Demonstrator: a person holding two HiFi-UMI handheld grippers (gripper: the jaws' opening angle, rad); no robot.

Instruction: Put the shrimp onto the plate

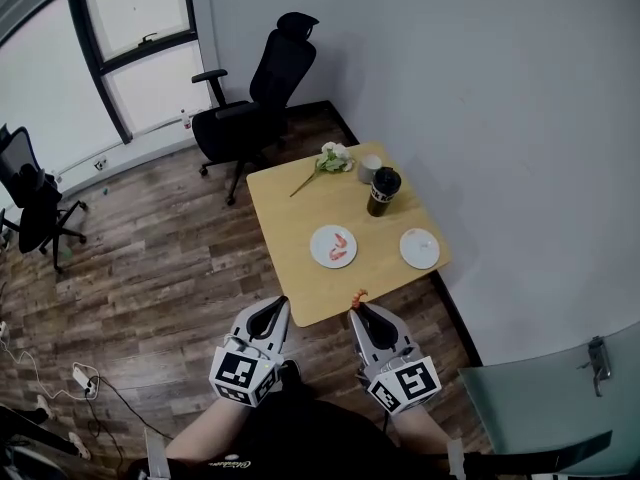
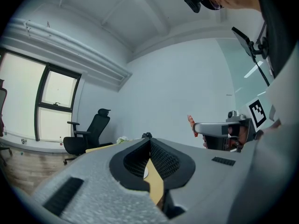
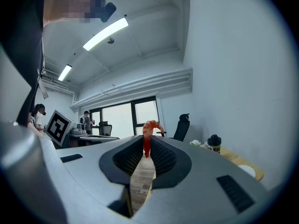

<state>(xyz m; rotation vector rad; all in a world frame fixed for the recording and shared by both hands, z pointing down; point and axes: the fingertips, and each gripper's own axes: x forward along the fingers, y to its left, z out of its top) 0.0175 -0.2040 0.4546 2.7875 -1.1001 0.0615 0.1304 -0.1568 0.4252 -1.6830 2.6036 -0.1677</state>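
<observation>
From my remote seat, the head view looks steeply down on a brown wood-plank floor (image 1: 150,268) and a pale grey wall (image 1: 500,88), with a square light-wood counter (image 1: 290,223) set against that wall. A black high-backed office chair (image 1: 255,103) stands at the counter's far side. A second black office chair (image 1: 35,203) sits well apart, near the window. I hold both grippers close to my body, their tips near the counter's near edge. The left gripper (image 1: 278,306) has its jaws closed tip to tip, with nothing between them. The right gripper (image 1: 360,313) has its jaws clamped on an orange-red curled shrimp (image 3: 148,133), which stands up from the jaw tips, off the counter and short of both plates. On the counter, a white round plate (image 1: 322,254) lies near the middle and carries a second orange-red shrimp (image 1: 341,243). Another white round plate (image 1: 412,256) lies to its right, by the wall-side edge. Beyond the two plates stands a black lidded tumbler (image 1: 382,191), with a small white cup (image 1: 369,168) just behind it. A white-and-green flower sprig (image 1: 333,158) lies at the far edge.
</observation>
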